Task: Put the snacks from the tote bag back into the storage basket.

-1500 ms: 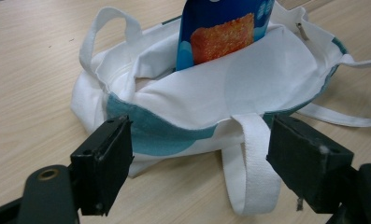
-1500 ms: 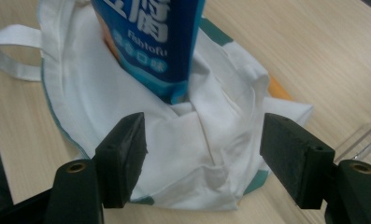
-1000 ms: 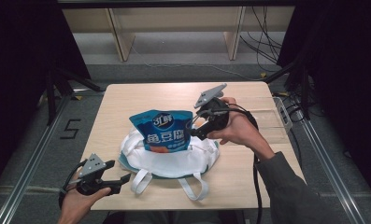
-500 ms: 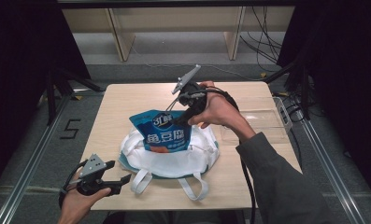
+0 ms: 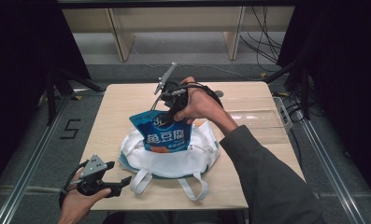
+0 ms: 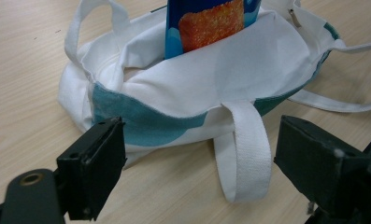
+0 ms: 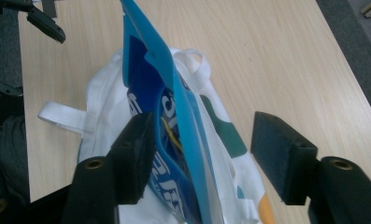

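The blue snack pouch (image 5: 160, 133) stands in the white tote bag (image 5: 174, 161) on the surface. It looks light and crinkly (grab its top edge). The right hand-held gripper (image 7: 199, 154) has just been closing around that edge without pinching yet; the left hand-held gripper (image 6: 199, 161) waits open.

One blue pouch (image 5: 162, 133), one white tote bag (image 5: 174, 158), two grippers: left (image 5: 115, 185), right (image 5: 167, 109)

A tote bag (image 5: 174, 156) lay at the middle of the bench (image 5: 122, 105), its handles toward the near edge. A snack pouch (image 5: 162, 133) stood in it, top sticking out. The right gripper (image 5: 163, 112) was at the pouch's top — the left gripper (image 5: 122, 184) sat near the bag's near-left corner.
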Motion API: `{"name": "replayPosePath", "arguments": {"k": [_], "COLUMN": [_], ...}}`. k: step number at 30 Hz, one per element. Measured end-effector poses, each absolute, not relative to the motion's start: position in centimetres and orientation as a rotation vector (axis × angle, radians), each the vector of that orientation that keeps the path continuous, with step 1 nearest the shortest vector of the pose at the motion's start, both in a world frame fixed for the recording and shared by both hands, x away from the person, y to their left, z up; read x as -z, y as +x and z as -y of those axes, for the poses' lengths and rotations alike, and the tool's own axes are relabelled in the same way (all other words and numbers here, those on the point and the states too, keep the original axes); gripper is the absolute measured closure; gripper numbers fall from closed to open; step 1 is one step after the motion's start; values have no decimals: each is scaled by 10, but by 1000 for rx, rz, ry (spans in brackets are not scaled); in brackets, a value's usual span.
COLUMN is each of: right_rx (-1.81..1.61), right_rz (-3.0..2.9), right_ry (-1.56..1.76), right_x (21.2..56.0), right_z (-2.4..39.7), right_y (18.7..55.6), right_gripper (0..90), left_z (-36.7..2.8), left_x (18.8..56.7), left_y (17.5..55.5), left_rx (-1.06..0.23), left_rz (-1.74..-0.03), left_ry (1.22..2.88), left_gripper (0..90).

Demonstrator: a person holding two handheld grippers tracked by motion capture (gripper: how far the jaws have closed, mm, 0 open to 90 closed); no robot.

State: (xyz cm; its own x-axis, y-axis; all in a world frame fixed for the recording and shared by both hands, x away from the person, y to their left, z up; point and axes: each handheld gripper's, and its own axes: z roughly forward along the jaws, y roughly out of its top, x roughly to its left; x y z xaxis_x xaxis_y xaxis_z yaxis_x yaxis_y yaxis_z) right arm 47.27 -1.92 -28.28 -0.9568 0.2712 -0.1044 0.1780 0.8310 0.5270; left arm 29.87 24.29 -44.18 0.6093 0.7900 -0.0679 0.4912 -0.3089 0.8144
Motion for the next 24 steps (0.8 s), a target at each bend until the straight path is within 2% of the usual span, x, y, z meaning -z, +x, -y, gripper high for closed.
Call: {"name": "replayPosePath", "arguments": {"k": [8, 24], "right_rx": [-681, -583], "right_rz": [-2908, -2977], "right_ry": [330, 238], "right_x": [290, 295], "right_z": [5, -3], "right_y": [478, 485], "right_gripper": [590, 840], "left_z": [-243, -242], "left_x": [441, 442], "left_y": [298, 298], "left_rx": [-442, -442], "left_rz": [-1015, -1005], "left_ry": [1980, 1985], "left_gripper": [156, 156]}}
